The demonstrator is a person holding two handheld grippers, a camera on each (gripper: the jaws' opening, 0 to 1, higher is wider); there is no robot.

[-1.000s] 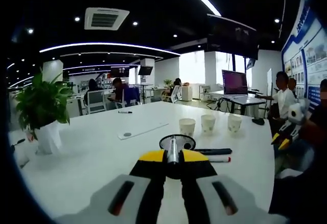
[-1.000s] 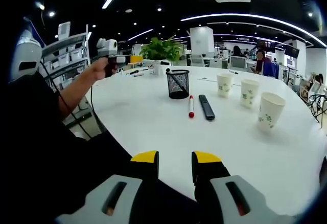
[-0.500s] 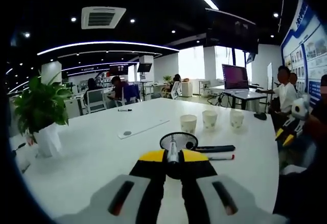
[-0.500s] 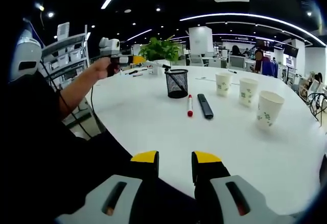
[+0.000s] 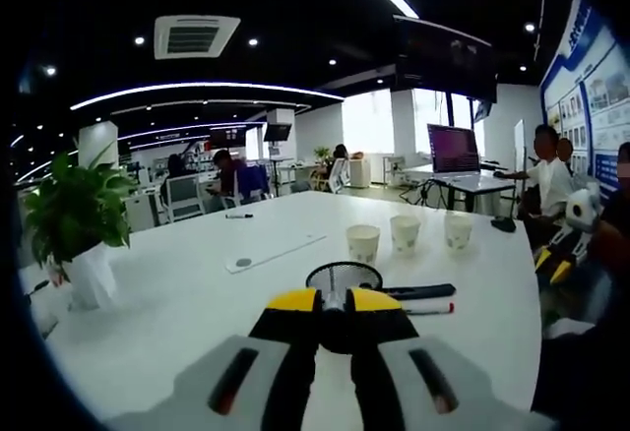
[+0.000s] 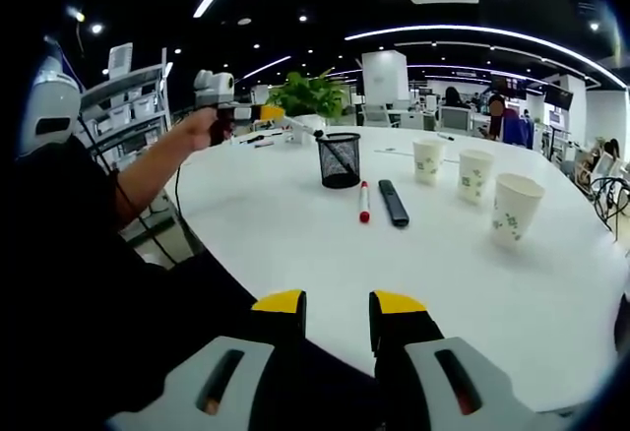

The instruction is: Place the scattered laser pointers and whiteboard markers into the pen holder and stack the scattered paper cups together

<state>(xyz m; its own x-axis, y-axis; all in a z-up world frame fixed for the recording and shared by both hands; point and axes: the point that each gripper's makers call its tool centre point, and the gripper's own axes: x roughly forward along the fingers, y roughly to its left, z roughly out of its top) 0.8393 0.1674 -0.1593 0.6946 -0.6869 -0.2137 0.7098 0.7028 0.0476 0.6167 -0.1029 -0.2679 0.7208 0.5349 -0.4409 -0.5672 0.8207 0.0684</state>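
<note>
Right gripper view shows your left hand-held gripper (image 6: pixel 258 113) clamped on a slim silver pointer (image 6: pixel 303 127), its tip over the mesh pen holder (image 6: pixel 340 160) near the tabletop's (image 6: pixel 295 244) far edge. Tilt it more upright and centre it above the rim before you let go. The red marker (image 6: pixel 364 202) and black pointer (image 6: pixel 394 203) lie just beside the holder. Your right hand-held gripper (image 6: pixel 338 315) hangs at the near edge, jaws narrowly parted, holding nothing.

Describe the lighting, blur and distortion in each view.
Left gripper view: bright windows wash out behind the paper cups, the table curves with fisheye, the near jaws look soft. Right gripper view: even ceiling light, the pen holder sharp, straight ceiling strips bowed.
</note>
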